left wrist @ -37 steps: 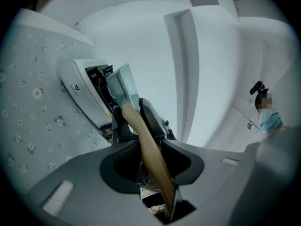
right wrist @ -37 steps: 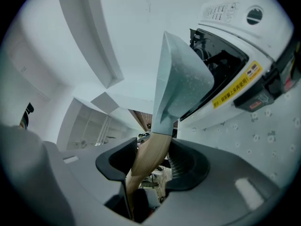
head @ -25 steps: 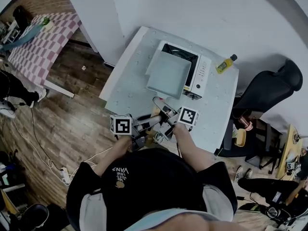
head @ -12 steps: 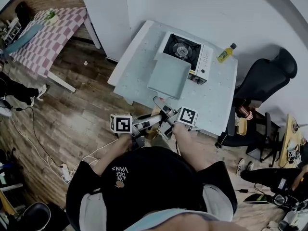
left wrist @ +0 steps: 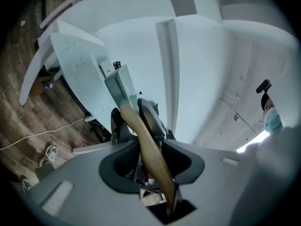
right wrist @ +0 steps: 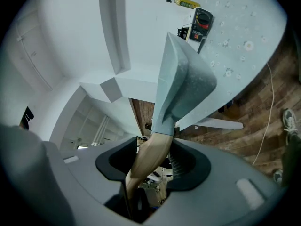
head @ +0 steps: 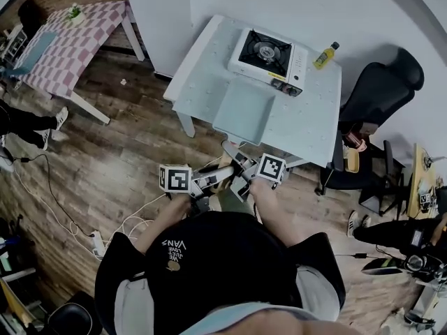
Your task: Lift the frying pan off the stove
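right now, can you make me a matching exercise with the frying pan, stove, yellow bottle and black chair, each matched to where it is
Things:
1 frying pan
2 stove
3 yellow bottle
4 black chair

Places:
a on the table, right of the stove
b off the table, at its right end
c held by its wooden handle in the left tool and right tool
d on the table's far part, burner bare

Pairs: 1-c, 2-d, 3-a, 4-b

Yellow bottle [head: 327,55] on white table [head: 209,61]; black chair [head: 380,93] beside (checkered table [head: 66,47] well apart).
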Demonstrator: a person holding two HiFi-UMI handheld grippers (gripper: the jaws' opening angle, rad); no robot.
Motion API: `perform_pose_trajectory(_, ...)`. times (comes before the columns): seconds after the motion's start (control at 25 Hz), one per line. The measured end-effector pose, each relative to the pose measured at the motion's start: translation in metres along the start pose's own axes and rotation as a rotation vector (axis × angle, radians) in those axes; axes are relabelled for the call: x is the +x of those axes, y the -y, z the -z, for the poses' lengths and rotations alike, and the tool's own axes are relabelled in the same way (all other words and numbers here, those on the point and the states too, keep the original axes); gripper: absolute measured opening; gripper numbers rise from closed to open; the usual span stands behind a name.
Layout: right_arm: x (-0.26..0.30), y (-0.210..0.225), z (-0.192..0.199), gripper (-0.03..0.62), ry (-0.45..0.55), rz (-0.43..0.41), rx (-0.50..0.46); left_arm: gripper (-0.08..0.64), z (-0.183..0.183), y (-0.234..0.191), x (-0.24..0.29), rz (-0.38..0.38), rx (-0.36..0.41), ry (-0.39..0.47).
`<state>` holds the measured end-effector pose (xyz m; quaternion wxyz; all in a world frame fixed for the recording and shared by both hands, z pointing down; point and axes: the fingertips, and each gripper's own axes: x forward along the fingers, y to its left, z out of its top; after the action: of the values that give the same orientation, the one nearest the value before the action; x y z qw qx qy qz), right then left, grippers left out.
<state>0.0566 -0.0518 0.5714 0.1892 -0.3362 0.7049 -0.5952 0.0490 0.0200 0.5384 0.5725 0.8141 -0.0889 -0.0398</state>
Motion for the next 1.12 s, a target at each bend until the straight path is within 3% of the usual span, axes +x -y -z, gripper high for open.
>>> perform_pose_trajectory(0.36,-0.018,0.005,0.035,0.202,-0.015,0.01,0.027,0.143,0.036,0.001,-0.013,-0.014,0.0,-0.02)
perform_pose_trajectory(1.12,-0.098,0.003,-0.009,0.204,-0.159,-0.019,-0.022,0.146,0.067,0.04,0.074,-0.044,0.018,0.147)
